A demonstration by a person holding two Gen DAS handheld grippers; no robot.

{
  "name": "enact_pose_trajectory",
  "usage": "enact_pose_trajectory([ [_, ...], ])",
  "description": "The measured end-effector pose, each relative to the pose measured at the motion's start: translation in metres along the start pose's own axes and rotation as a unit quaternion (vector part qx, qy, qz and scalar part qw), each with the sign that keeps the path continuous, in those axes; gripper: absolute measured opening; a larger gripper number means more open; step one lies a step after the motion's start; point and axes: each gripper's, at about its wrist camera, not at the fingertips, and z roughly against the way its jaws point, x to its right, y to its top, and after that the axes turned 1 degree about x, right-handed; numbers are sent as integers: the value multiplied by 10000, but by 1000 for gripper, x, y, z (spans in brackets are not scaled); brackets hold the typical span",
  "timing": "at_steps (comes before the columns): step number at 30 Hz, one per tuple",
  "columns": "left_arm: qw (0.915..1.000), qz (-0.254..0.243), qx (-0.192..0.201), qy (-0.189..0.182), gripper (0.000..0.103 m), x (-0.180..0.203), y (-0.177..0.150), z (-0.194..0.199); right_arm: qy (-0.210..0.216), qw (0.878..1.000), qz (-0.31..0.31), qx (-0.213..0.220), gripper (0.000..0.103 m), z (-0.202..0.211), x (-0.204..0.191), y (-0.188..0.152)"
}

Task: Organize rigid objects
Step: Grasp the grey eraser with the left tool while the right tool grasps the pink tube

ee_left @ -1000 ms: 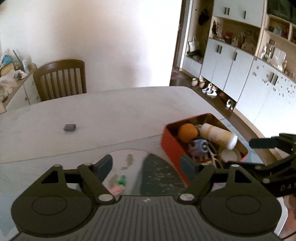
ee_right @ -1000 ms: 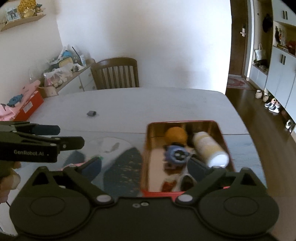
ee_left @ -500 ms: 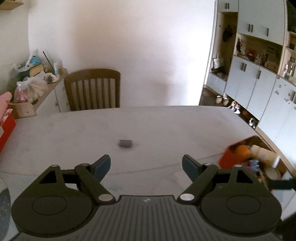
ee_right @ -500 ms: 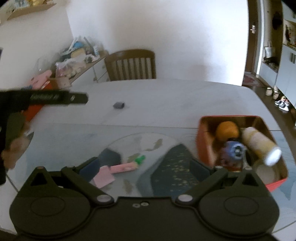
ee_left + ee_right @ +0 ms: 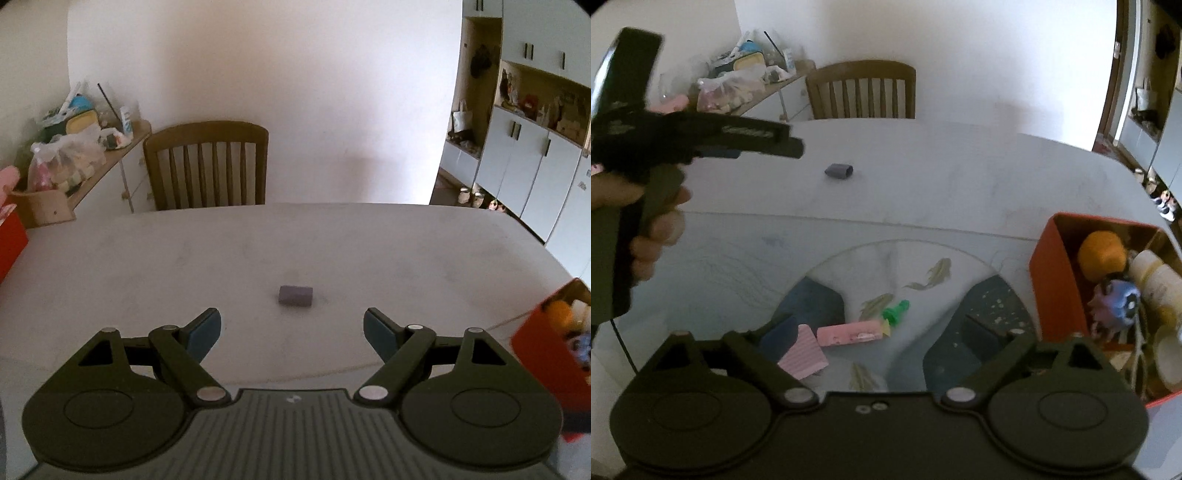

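The left gripper (image 5: 291, 334) hangs over a pale, matte dining table (image 5: 369, 251), its two blue-padded fingers (image 5: 203, 332) spread wide with nothing between them. Just beyond the gap, and apart from both pads, a small grey-purple rectangular block (image 5: 295, 295) lies flat on the bare tabletop. At the right edge of the left wrist view, a red open-topped tin box (image 5: 543, 354) sits on the table, packed with small items.

The right gripper (image 5: 882, 336) is also open; its jaws have just been closing a little, yet they grasp nothing. Between its dark fingers (image 5: 783, 332), but not touching them, a pink oblong packet (image 5: 849, 333) lies on the table's glass cover (image 5: 738, 266), with a pink striped card (image 5: 803, 352) at its left end and a small green plastic piece (image 5: 895, 312) at its right end. Fish motifs and dark blue patches show on the surface under them.

To the right of the right gripper, the same red box holds an orange ball (image 5: 1102, 254), a cream-coloured bottle (image 5: 1160, 280) lying on its side, and a small blue-and-purple toy figure (image 5: 1119, 301); the rest of its contents are too jumbled to make out. Far across the table the grey-purple block appears again, alone. At the left of the right wrist view, a person's hand (image 5: 646, 221) grips the handle of the left gripper, which is blurred. A brown wooden slat-back chair (image 5: 207, 166) stands at the far side of the table against a white wall (image 5: 295, 92).
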Motion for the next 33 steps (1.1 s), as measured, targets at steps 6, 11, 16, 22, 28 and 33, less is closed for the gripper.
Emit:
enact_pose_trajectory([
  [6,9999,-76,11,109,85,5,4,-53,50,9997,-127,-199,85,-14,-1,-4],
  [11,9996,-79,-89,256,84,7,3,-87,-47,9988,-318,-376,79,-25,-2,-7],
  [16,9995,-104,-107,281,84,11,-2,-106,-65,9965,-705,-449,72,-34,0,-3],
  [22,9996,-137,-109,219,84,16,-9,-117,28,9886,-1291,-780,61,-40,-3,2],
  [28,9997,-117,-164,154,84,13,-9,-129,-189,9890,-1167,-891,58,-49,-11,7],
  [33,9997,-156,-154,103,69,12,-11,-132,-345,9901,-1064,-842,50,-52,-17,6],
])
